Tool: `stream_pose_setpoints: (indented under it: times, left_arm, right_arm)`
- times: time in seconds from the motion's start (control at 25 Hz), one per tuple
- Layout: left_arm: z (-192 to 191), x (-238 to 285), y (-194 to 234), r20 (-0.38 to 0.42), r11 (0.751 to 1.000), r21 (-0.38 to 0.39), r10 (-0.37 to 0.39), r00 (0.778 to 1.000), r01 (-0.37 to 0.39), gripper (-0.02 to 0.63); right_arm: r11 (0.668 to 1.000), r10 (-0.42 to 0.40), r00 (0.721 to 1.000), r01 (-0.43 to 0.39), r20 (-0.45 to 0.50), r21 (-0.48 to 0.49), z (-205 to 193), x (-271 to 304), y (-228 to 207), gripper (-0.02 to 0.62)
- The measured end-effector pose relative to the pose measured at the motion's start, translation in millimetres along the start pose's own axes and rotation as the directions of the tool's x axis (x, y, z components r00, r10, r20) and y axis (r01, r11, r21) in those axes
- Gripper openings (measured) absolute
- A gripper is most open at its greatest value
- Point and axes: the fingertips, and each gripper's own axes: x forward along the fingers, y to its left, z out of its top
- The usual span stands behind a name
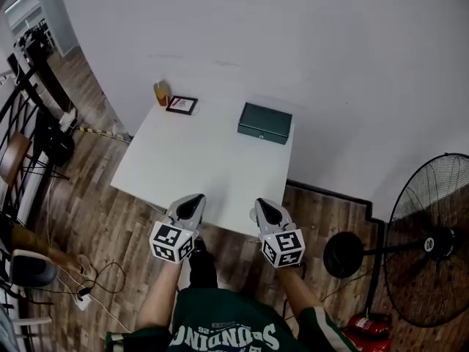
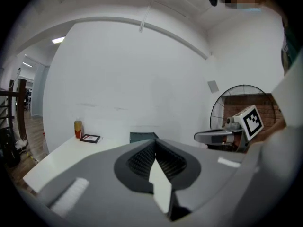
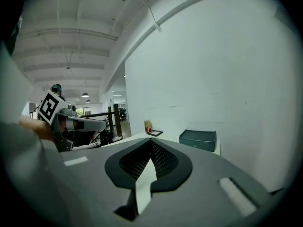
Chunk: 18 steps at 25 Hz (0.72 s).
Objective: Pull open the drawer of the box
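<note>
A dark green box (image 1: 264, 122) with a small knob on its front lies at the far right of the white table (image 1: 198, 160), its drawer closed. It also shows in the left gripper view as the box (image 2: 142, 136) and in the right gripper view as the box (image 3: 197, 139). My left gripper (image 1: 193, 204) and right gripper (image 1: 266, 209) hover side by side over the table's near edge, well short of the box. Both are shut with nothing between their jaws.
A small framed picture (image 1: 182, 105) and an orange-capped jar (image 1: 160, 92) stand at the table's far left. A standing fan (image 1: 429, 240) is on the floor to the right. Chairs and cables lie along the left. A white wall backs the table.
</note>
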Motion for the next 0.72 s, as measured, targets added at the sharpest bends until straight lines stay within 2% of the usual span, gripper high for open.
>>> stream_pose_setpoints:
  times: [0.36, 0.72]
  left_arm:
    - [24, 63, 95, -0.019, 0.993, 0.014, -0.113, 0.993, 0.113, 0.052]
    - [38, 122, 165, -0.056, 0.97, 0.024, -0.24, 0.969, 0.241, 0.052]
  right_arm:
    - [0.993, -0.118, 0.993, 0.118, -0.009, 0.025, 24, 106, -8, 0.002]
    - [0.965, -0.256, 0.967, 0.255, -0.001, 0.053, 43, 184, -22, 0.002]
